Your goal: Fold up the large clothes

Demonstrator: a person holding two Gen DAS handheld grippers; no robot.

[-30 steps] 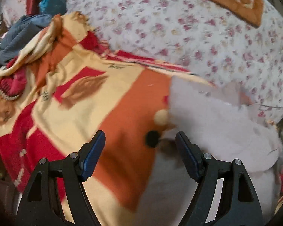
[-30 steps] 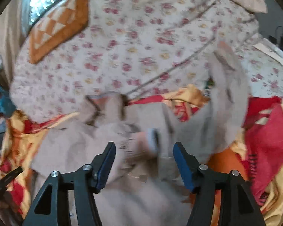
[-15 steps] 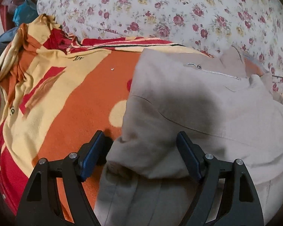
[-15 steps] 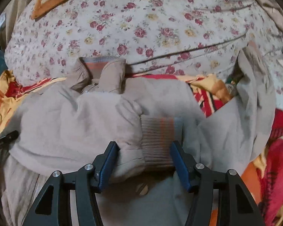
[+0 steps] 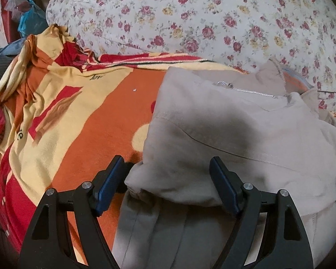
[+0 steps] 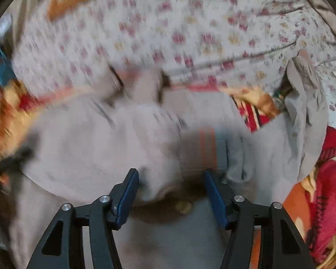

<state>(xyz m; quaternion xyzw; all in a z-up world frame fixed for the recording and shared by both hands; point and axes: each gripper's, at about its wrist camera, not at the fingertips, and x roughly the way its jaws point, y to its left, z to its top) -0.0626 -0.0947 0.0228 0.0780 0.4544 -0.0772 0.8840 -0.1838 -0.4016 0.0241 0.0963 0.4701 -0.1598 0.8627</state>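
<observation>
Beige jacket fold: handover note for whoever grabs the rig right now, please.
Left gripper: jaws wide, straddling the folded-over edge of the beige jacket; pads do not look clamped.
Right gripper: jaws have just been opening, with the sleeve's striped ribbed cuff between them, released or nearly so; that view is blurred.
Jacket lies on the orange, red and yellow blanket, in front of the floral quilt; zipper and collar on the far side.
Done: a sleeve is folded across the body.
Left: the far-right part of the jacket still stands bunched up; flatten it, then fold the body.
</observation>
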